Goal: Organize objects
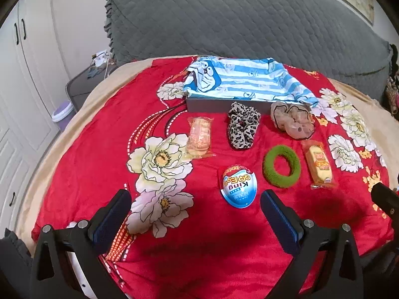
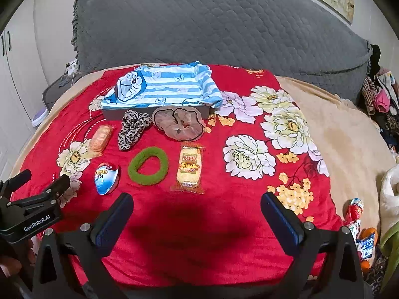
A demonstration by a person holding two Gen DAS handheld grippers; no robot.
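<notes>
On a red floral blanket lie a blue King Egg pack, a green ring scrunchie, a leopard scrunchie, a beige scrunchie, a yellow snack packet and an orange snack packet. Behind them stands a grey box lined with blue-striped cartoon cloth. My left gripper is open, just short of the egg pack. My right gripper is open over bare blanket, nearer than the yellow packet.
A grey quilted headboard rises behind the blanket. White cupboards and a lilac bin stand at the left. In the right wrist view the left gripper's body shows at the left, and more snack packs lie off the blanket's right edge.
</notes>
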